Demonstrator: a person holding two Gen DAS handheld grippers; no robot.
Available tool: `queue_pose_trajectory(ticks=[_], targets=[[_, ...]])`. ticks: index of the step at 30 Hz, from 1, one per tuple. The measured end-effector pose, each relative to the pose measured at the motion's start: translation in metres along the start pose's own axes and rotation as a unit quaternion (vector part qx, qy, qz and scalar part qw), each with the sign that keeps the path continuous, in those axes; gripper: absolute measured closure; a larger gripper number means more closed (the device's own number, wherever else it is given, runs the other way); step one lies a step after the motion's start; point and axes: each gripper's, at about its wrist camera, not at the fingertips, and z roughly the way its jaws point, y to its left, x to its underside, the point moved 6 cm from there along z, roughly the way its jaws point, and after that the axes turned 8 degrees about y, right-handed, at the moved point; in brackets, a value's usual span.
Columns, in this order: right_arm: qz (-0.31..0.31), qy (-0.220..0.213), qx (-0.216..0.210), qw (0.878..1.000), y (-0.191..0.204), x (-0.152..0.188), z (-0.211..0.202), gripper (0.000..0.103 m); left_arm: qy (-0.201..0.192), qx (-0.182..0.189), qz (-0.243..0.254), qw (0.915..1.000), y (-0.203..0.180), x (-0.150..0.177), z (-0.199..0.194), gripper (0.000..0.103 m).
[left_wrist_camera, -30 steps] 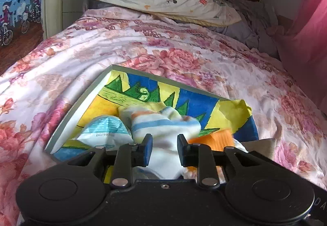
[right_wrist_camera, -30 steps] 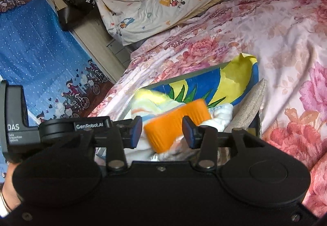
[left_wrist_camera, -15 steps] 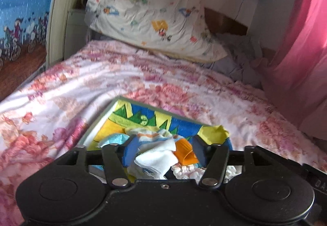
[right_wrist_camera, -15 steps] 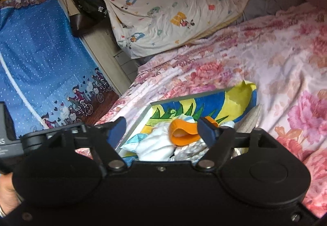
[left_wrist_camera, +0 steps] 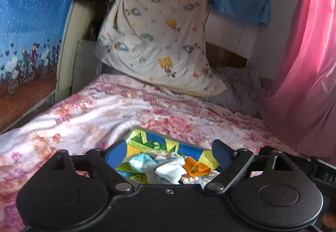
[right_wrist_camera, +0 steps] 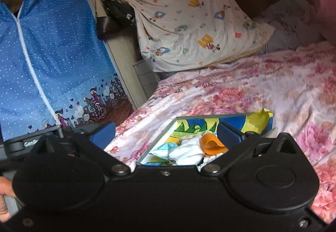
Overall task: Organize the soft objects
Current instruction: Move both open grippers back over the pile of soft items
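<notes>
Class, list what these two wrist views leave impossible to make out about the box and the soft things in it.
- Left wrist view: the box's near side is hidden behind the left gripper.
- Right wrist view: the right gripper body cuts off the box's near end.
- Both views: the socks form a tangled pile; their number cannot be told.
- The orange sock is partly buried.

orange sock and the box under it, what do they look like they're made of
Orange sock: looks like ribbed knit fabric, matte; fine ridges show and it folds limply.
Box: probably cardboard or thin board with a smooth printed lining; straight grey edges and a flat, bright cartoon print suggest it, though plastic can't be ruled out.
</notes>
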Motion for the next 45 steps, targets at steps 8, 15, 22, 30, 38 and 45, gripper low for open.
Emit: queue_pose_trajectory(ticks=[8, 15, 22, 30, 38, 45], targets=[[-0.035, -0.014, 0.015, 0.999, 0.021, 0.009, -0.022, 0.001, -0.038, -0.021, 0.018, 0.9989, 0.012, 0.027, -0.039, 0.004], [-0.067, -0.015, 0.032, 0.997, 0.032, 0.023, -0.034, 0.001, -0.057, -0.032, 0.034, 0.9973, 0.017, 0.05, -0.061, 0.003], [-0.09, -0.027, 0.041, 0.995, 0.039, 0.031, -0.047, 0.001, -0.065, -0.038, 0.048, 0.996, 0.022, 0.076, -0.076, 0.001], [-0.123, -0.02, 0.063, 0.99, 0.037, 0.044, -0.055, 0.001, -0.038, -0.047, 0.054, 0.9967, 0.039, 0.108, -0.08, 0.001], [-0.124, 0.013, 0.076, 0.989, 0.032, 0.058, -0.06, 0.0, -0.015, -0.045, 0.063, 0.9969, 0.047, 0.13, -0.074, 0.001], [-0.131, 0.05, 0.091, 0.986, 0.031, 0.068, -0.058, 0.001, 0.014, -0.042, 0.089, 0.995, 0.044, 0.147, -0.064, 0.001]])
